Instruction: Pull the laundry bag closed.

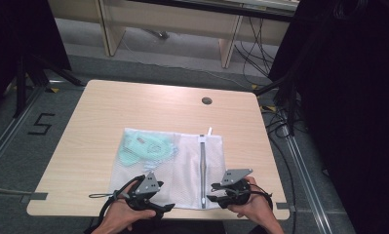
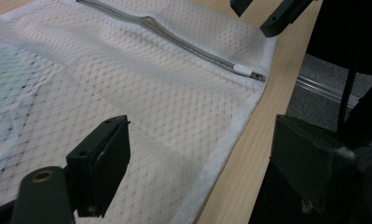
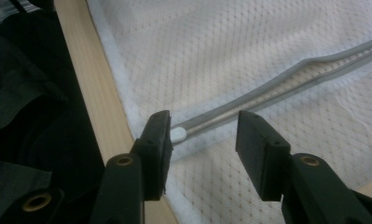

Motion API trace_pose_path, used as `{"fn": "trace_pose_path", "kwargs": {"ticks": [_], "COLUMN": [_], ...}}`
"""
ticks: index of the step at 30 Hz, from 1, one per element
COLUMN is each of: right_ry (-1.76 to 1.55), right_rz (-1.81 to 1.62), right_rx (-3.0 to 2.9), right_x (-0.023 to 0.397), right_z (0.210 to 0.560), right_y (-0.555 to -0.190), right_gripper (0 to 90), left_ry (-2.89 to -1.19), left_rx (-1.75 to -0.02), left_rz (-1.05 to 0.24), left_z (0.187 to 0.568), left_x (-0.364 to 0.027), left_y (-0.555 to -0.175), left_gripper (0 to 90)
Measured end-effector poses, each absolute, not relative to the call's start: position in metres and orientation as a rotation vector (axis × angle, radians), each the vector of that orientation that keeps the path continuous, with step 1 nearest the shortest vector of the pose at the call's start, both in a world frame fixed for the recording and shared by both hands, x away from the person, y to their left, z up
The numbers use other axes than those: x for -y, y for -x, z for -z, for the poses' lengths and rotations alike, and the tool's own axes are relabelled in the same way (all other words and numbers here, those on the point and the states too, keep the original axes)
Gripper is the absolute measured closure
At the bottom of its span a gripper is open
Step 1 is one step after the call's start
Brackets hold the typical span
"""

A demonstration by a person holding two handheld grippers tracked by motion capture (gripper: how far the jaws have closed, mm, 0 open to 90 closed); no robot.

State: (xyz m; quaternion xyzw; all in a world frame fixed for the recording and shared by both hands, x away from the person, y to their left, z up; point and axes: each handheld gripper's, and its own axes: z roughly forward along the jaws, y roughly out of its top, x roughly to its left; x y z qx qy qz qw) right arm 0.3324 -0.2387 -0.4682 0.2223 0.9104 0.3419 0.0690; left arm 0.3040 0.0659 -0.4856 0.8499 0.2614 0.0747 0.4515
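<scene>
A white mesh laundry bag (image 1: 184, 168) lies flat on the wooden table (image 1: 133, 102), with a pale green garment (image 1: 145, 147) inside its left half. A grey zipper (image 1: 202, 165) runs from the bag's far edge to its near edge. My right gripper (image 1: 213, 192) is at the bag's near right corner. Its jaws stand partly open astride the zipper's near end (image 3: 178, 134), and the white end piece lies beside one pad (image 3: 158, 137). My left gripper (image 1: 164, 195) is open over the bag's near edge (image 2: 221, 158), with nothing between its fingers.
A round cable hole (image 1: 206, 101) sits near the table's far edge. The zipper's white pull tab (image 1: 209, 130) sticks out past the bag's far edge. Black stands and cables crowd the floor on both sides. The table's near edge is right under both hands.
</scene>
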Motion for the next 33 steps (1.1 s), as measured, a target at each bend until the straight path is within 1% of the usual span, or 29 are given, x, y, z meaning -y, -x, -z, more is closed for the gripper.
{"fn": "trace_pose_path", "kwargs": {"ticks": [2,3,6,7,15,18,20,22,23,29,30,33], "right_ry": [-0.644,-0.598,-0.557,-0.559,-0.520,-0.504,-0.505,-0.483,-0.479,-0.449,-0.454,-0.420], "right_rz": [-0.989,-0.990,-0.968,-0.965,-0.939,-0.923,-0.904,-0.891,-0.896,-0.863,-0.852,-0.839], "right_rx": [-2.790,-2.795,-2.834,-2.840,-2.895,-2.913,-2.940,-2.940,-2.955,-2.994,-3.002,-3.006], "right_x": [0.236,0.233,0.230,0.228,0.220,0.217,0.215,0.214,0.213,0.208,0.208,0.205], "right_z": [0.468,0.471,0.473,0.474,0.479,0.482,0.483,0.484,0.484,0.488,0.488,0.489], "right_y": [-0.333,-0.334,-0.336,-0.336,-0.339,-0.341,-0.342,-0.342,-0.342,-0.344,-0.344,-0.344], "right_gripper": [58.3,59.9,62.0,62.6,62.8,61.9,60.3,59.6,58.9,53.4,53.2,50.2], "left_ry": [-2.101,-2.129,-2.105,-2.123,-2.124,-2.120,-2.128,-2.125,-2.115,-2.128,-2.110,-2.125], "left_rx": [-0.642,-0.618,-0.627,-0.624,-0.614,-0.625,-0.594,-0.598,-0.633,-0.593,-0.627,-0.605], "left_rz": [-0.174,-0.171,-0.163,-0.163,-0.136,-0.140,-0.152,-0.149,-0.133,-0.148,-0.130,-0.132], "left_z": [0.487,0.488,0.490,0.489,0.489,0.490,0.490,0.490,0.491,0.490,0.491,0.489], "left_x": [-0.062,-0.060,-0.057,-0.057,-0.056,-0.054,-0.055,-0.055,-0.054,-0.055,-0.054,-0.057], "left_y": [-0.303,-0.304,-0.302,-0.303,-0.304,-0.302,-0.304,-0.304,-0.302,-0.304,-0.302,-0.304], "left_gripper": [19.4,19.4,19.4,19.4,19.4,19.4,19.3,19.4,19.4,19.2,19.0,18.7]}}
